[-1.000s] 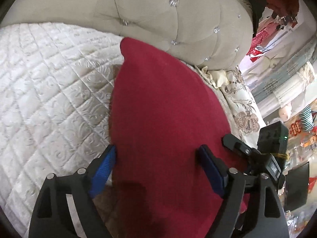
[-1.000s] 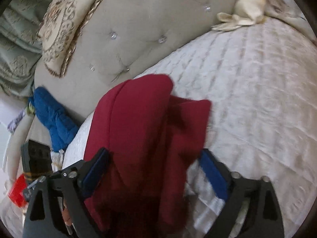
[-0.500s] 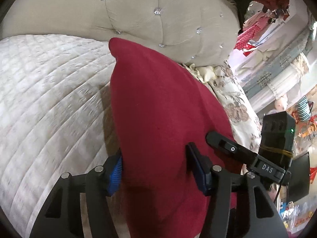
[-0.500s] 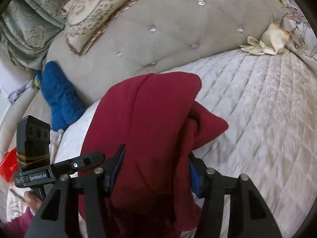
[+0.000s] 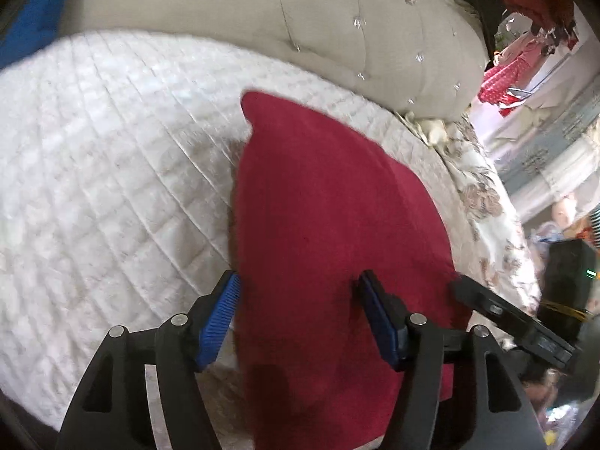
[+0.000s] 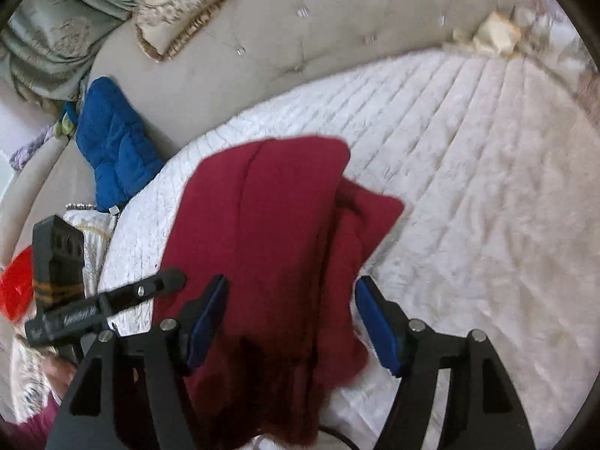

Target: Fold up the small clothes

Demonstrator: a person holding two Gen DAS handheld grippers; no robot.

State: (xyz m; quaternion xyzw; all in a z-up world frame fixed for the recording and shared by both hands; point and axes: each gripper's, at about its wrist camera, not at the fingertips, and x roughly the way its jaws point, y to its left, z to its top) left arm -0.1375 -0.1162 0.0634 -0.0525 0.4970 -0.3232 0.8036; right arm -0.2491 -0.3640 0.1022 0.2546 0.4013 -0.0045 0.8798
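Both hand-held grippers (image 5: 300,322) (image 6: 290,322) angled down, jaws apparently parted astride red garment (image 5: 330,225), quilt (image 5: 93,168)

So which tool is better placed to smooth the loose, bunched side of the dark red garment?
Probably the right tool: the dark red fabric garment bunches unevenly by its blue pads. At the left tool the cloth already lies flat.

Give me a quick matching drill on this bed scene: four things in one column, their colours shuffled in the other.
Things:
1. garment between the jaws
2. padded item by the headboard
3. quilted bedspread
4. tufted headboard

Colours:
a. white
b. beige
c. dark red
d. blue

Pairs: 1-c, 2-d, 3-a, 4-b
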